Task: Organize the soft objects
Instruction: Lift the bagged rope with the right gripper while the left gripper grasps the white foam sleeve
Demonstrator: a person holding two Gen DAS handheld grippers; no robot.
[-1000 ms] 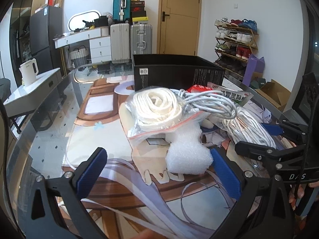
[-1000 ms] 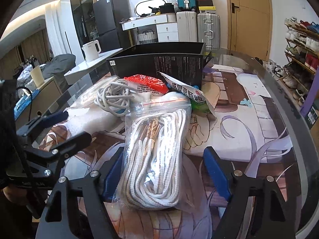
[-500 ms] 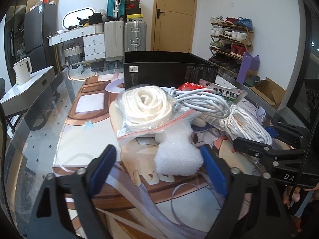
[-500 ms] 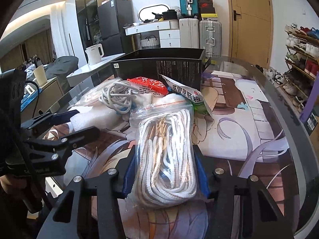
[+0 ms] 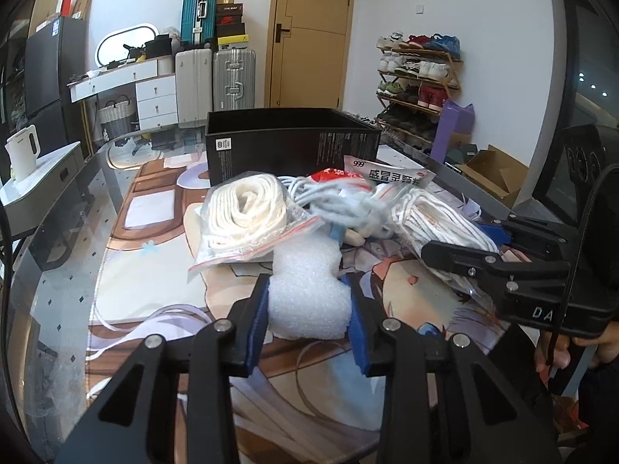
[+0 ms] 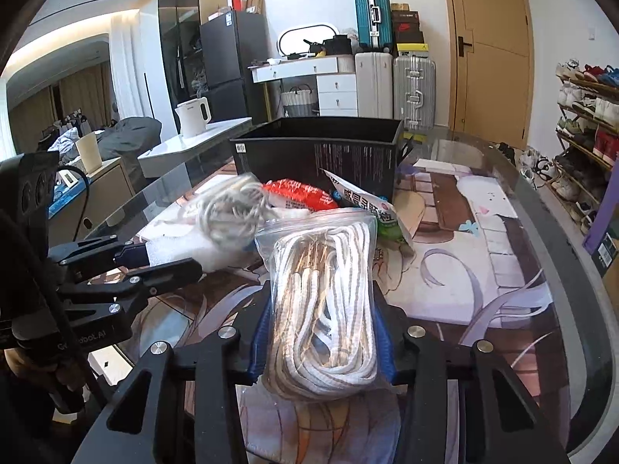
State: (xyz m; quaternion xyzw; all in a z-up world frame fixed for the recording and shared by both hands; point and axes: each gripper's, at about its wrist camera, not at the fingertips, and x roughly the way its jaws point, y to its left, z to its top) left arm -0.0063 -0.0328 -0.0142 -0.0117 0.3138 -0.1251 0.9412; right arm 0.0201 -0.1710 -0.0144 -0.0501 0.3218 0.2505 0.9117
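In the left wrist view, a white foam piece (image 5: 309, 301) on the table mat (image 5: 127, 266) is being closed on by the left gripper (image 5: 309, 324); overlapping bags could be dragged. In the right wrist view, the rope bag (image 6: 325, 309) is being squeezed by the closing right gripper (image 6: 323, 332); slick plastic could slip.

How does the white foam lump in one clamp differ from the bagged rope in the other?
The foam lump is bare, pebbly and blocky; the bag of rope is a clear zip bag around striped white cord. The foam sits between the closing jaws of the left gripper, the bag between those of the right gripper. The bag looks longer, reaching well past its jaws. Both are white, soft, and low over the picture mat.
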